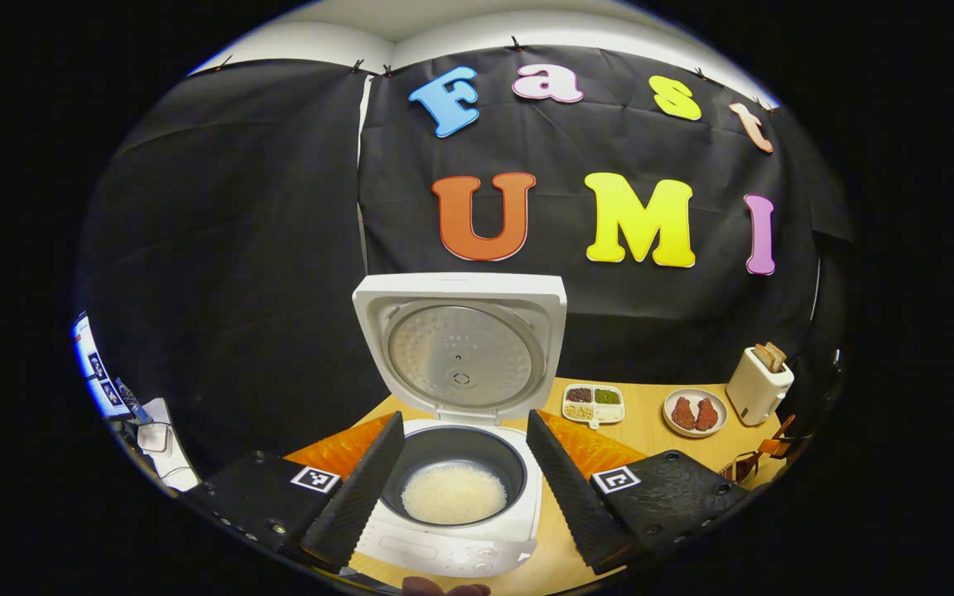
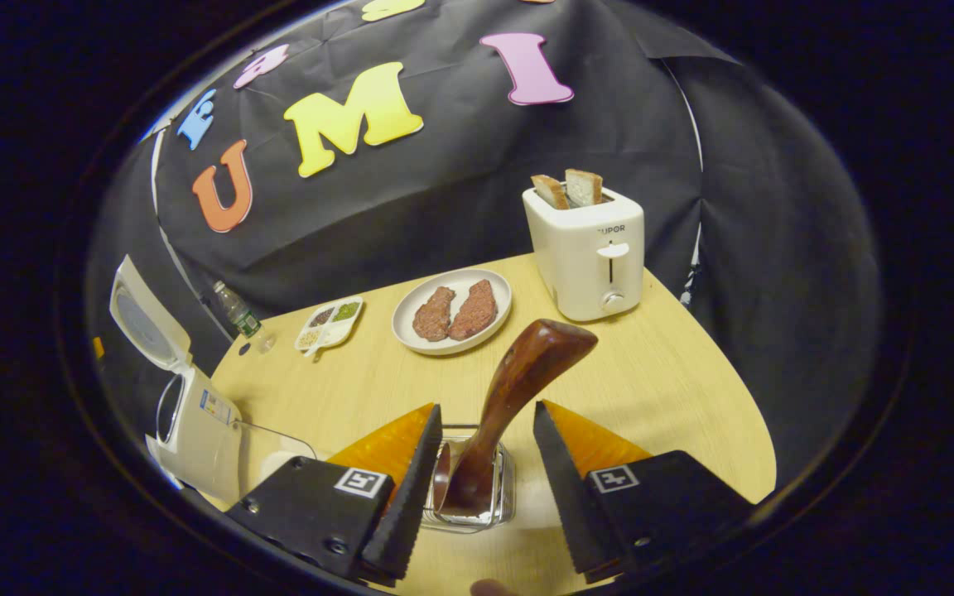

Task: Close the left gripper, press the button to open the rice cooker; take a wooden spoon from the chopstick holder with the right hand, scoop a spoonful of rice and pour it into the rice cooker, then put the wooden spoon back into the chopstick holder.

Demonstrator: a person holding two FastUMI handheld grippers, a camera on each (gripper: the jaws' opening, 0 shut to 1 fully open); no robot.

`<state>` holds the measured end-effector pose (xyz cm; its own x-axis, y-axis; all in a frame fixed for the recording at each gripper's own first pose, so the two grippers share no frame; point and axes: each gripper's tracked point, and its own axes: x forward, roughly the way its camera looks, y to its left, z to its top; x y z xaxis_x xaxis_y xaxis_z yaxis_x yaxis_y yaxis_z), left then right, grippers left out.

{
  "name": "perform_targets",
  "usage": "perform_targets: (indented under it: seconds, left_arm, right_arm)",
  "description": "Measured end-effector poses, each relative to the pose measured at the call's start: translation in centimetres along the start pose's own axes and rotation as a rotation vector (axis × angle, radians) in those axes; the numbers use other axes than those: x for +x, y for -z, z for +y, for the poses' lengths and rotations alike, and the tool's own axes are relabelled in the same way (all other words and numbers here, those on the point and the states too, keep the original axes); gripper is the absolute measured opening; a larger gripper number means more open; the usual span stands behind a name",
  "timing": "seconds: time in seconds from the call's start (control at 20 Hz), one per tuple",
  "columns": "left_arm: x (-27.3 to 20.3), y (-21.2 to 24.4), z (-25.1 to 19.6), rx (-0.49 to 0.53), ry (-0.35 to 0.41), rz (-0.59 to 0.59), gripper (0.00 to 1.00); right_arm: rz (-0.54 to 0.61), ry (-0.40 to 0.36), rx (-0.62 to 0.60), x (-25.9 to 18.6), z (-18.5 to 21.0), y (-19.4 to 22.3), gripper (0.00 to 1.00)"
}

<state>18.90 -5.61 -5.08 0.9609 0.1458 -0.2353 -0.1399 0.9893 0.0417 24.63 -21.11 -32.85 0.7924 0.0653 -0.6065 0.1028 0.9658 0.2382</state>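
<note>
The white rice cooker (image 1: 452, 550) stands open just ahead in the left gripper view, its lid (image 1: 460, 348) upright. White rice (image 1: 454, 492) lies in its dark inner pot. My left gripper (image 1: 464, 414) is open, one finger on each side of the pot, touching nothing. In the right gripper view a dark wooden spoon (image 2: 518, 377) stands tilted in a clear chopstick holder (image 2: 500, 497). My right gripper (image 2: 487, 407) is open around the handle, with a gap on both sides. The open rice cooker (image 2: 199, 430) sits at the far left there.
On the wooden table (image 2: 676, 397) stand a white toaster (image 2: 589, 252) with two bread slices, a plate of two meat pieces (image 2: 454, 310), a divided dish of grains (image 2: 330, 321) and a small bottle (image 2: 238, 313). A clear vessel (image 2: 278, 451) sits beside the cooker.
</note>
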Motion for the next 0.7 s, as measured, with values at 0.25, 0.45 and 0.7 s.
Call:
perform_targets:
  seconds: [0.25,0.45,0.7]
  left_arm:
    - [0.3,0.4,0.2,0.007,-0.008,0.017,0.95]
    - [0.0,0.5,0.9,-0.008,0.007,0.012,0.96]
    - [-0.9,0.3,3.4,-0.034,0.013,-0.015,0.97]
  right_arm:
    - [0.011,0.007,0.007,0.4,0.0,0.3,0.34]
    - [0.015,-0.013,0.031,-0.5,1.2,0.4,0.23]
    - [-0.039,0.032,0.037,-3.1,1.8,-1.1,0.14]
